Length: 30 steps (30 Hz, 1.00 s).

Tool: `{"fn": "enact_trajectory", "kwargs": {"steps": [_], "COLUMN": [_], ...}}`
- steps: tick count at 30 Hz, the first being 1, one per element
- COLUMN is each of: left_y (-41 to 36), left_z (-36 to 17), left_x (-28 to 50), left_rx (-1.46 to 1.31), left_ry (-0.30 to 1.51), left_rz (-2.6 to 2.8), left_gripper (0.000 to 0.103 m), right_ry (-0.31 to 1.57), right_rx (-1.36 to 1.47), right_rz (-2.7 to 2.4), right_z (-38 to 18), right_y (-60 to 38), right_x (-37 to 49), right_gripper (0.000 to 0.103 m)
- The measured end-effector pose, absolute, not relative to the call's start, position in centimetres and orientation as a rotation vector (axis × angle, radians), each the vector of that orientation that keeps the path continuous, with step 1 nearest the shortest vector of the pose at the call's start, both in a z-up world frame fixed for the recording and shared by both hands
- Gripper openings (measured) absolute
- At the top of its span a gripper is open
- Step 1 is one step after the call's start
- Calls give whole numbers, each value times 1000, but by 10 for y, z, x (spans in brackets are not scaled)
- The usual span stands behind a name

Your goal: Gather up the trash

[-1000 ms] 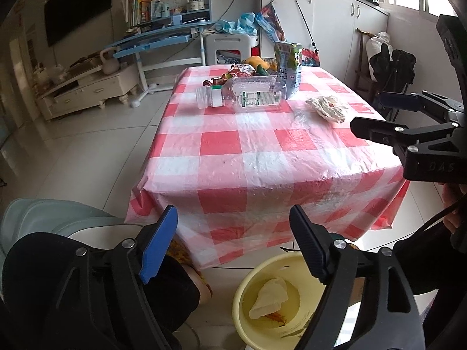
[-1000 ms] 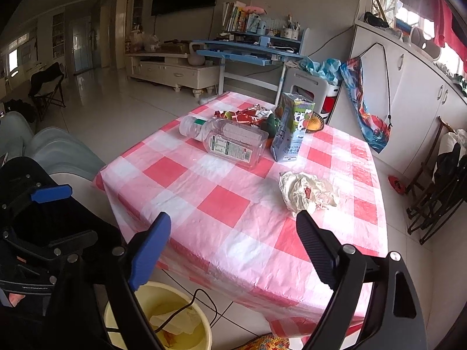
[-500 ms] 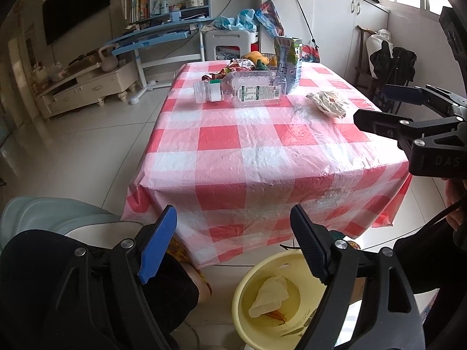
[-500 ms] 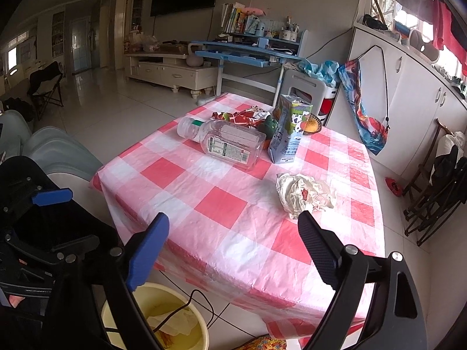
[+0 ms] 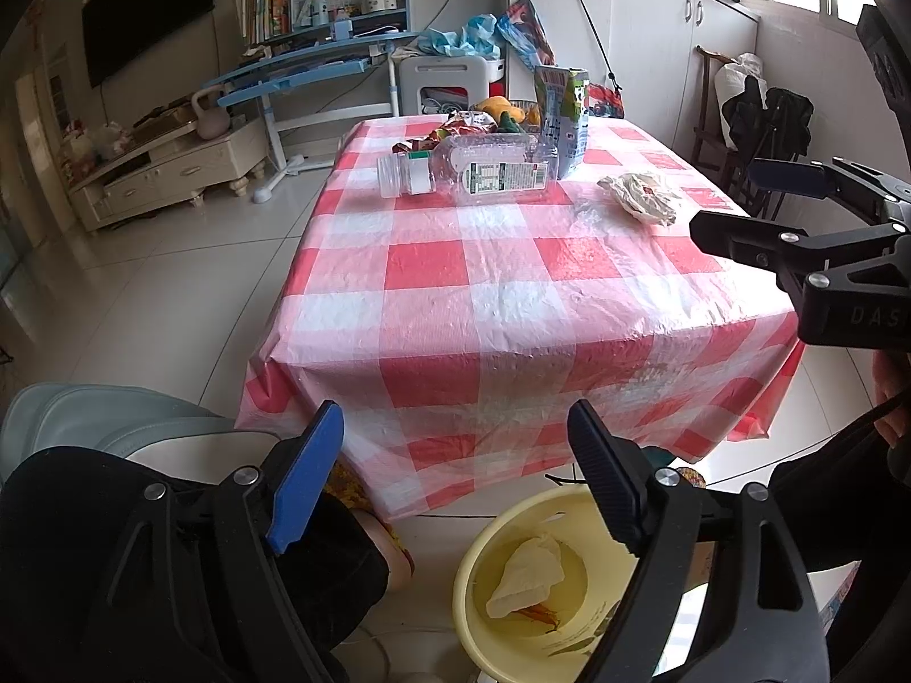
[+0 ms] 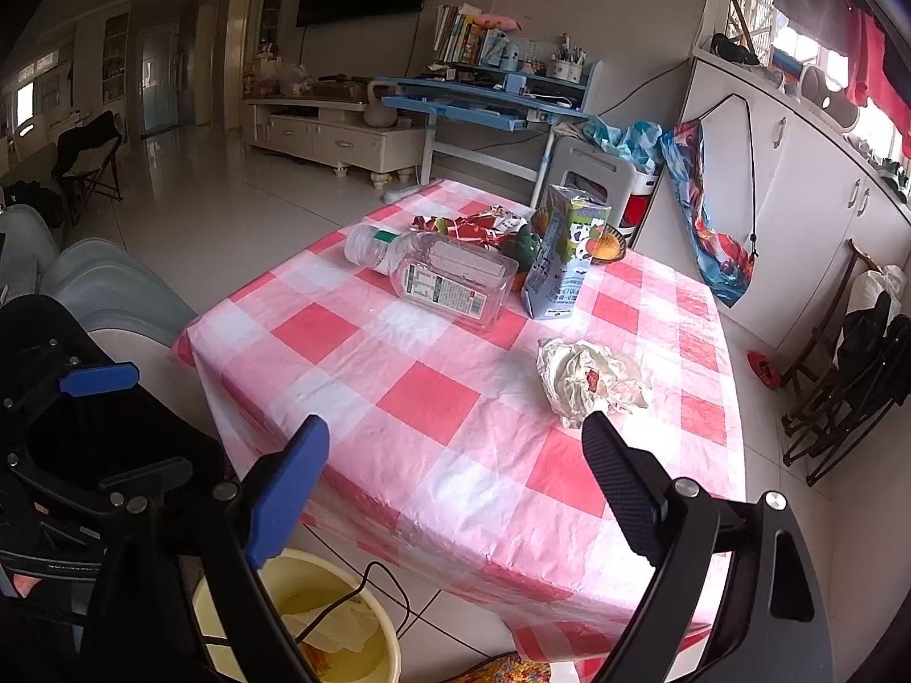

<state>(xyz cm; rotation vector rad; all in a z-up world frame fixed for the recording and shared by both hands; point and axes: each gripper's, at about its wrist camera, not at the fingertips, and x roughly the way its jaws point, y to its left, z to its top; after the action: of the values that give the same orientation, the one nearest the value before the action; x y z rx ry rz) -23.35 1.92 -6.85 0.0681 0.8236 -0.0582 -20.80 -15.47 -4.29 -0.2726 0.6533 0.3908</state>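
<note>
A table with a red-and-white checked cloth [image 5: 512,284] carries trash: a clear plastic bottle [image 5: 472,171] on its side, a drink carton [image 5: 561,119] standing upright, crumpled white paper [image 5: 640,199] and red wrappers [image 5: 455,128]. A yellow bin [image 5: 484,614] on the floor below the near edge holds a white tissue [image 5: 526,575]. My left gripper [image 5: 455,455] is open and empty, above the bin. My right gripper [image 6: 455,472] is open and empty over the near table edge; the paper [image 6: 586,378] lies just beyond its fingers. The bottle [image 6: 438,273] and carton [image 6: 561,259] show further back.
A bowl with fruit [image 6: 606,247] sits behind the carton. A pale sofa [image 6: 97,290] stands left of the table, folded chairs [image 6: 842,375] to the right, and a blue desk [image 6: 484,102] and white cabinets [image 6: 797,182] beyond. A cable runs into the bin [image 6: 319,614].
Both grippers have drawn slightly back and lower from the table; both stay open and empty. Nothing on the table has moved.
</note>
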Motion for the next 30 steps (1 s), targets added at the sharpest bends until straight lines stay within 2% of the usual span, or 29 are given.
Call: {"fn": "enact_trajectory", "kwargs": {"steps": [30], "left_y": [18], "left_z": [-71], "left_x": [-234], "left_rx": [73], "left_ry": [829], "left_rz": [-58], "left_gripper": [81], "right_ry": [656], "right_rx": [-294], "right_rz": [379], "right_z": [-49], "right_y": [-164], "right_x": [-206], "right_gripper": [91]}}
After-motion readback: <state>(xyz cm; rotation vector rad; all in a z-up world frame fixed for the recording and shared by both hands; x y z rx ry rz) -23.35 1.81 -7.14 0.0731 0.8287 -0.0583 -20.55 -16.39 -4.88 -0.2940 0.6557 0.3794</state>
